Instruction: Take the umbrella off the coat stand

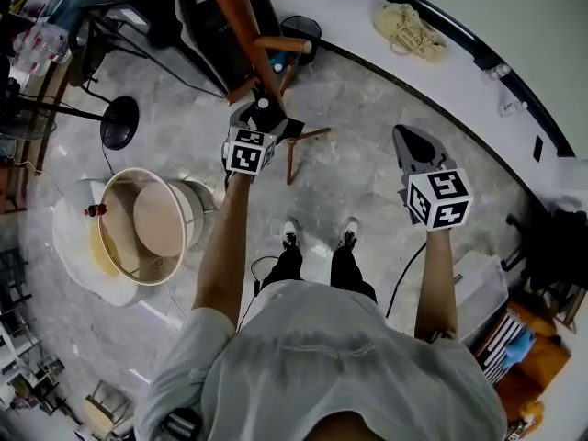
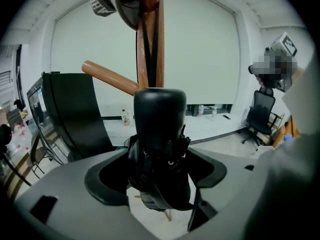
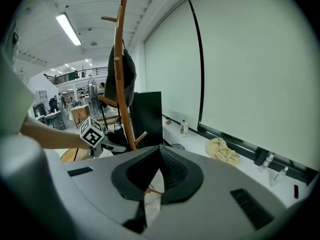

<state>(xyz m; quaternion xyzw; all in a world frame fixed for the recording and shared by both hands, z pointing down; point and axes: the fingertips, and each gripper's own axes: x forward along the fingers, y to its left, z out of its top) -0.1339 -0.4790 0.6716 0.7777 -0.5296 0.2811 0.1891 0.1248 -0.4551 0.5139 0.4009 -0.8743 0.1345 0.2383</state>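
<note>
Black folded umbrella [image 2: 160, 126] shown between wide-spread jaws of left gripper [image 2: 157, 173], unclamped, just beside wooden coat stand [image 2: 150, 34] pole; reach step judged in hand; closing, then lifting clear of peg, called for next; right gripper [image 3: 159, 156] shown closed, empty.

In my left gripper view the coat stand [image 2: 150, 44] runs off the top edge, and I lose the umbrella [image 2: 160, 129] lower end behind the left gripper [image 2: 160, 173]. In the head view, the marker cube [image 1: 250, 150] covers most of that umbrella, and the stand's top is cropped too
</note>
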